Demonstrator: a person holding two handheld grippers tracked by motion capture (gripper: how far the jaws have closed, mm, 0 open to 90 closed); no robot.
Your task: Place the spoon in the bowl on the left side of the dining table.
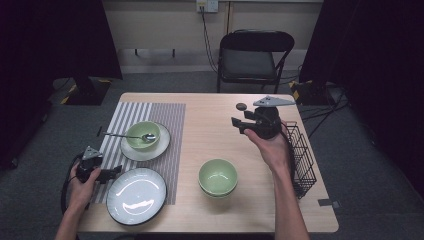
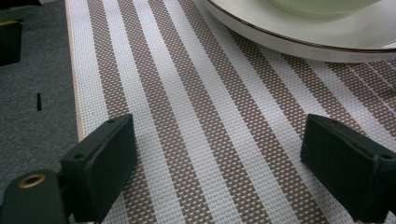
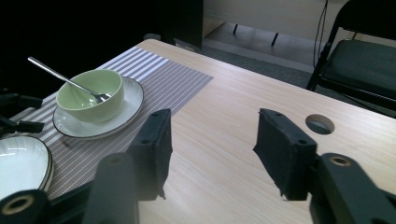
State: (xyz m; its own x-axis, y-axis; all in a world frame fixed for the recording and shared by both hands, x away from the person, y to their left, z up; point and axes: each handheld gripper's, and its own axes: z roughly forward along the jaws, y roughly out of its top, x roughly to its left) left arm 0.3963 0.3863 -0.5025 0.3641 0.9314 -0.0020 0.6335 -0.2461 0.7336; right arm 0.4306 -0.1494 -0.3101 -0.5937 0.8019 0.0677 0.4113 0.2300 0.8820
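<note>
My left gripper [image 1: 114, 173] rests low at the table's left edge over the striped placemat [image 1: 155, 117]. In the left gripper view its jaws [image 2: 219, 163] stand wide open on bare mat, just short of a white plate's rim [image 2: 327, 44]. My right gripper [image 1: 239, 124] is held above the table's right half, pointing left, open with nothing between the jaws [image 3: 210, 149]. On the mat, a green bowl [image 1: 143, 135] with a spoon [image 1: 125, 135] in it sits on a white plate [image 1: 162, 145]. A larger empty plate [image 1: 136, 195] lies nearer. Stacked green bowls [image 1: 217, 177] stand mid-table.
A black wire basket [image 1: 302, 160] sits at the table's right edge beside the right forearm. A round cable hole [image 1: 241, 106] is in the tabletop near the back. A black folding chair [image 1: 252, 55] stands behind the table.
</note>
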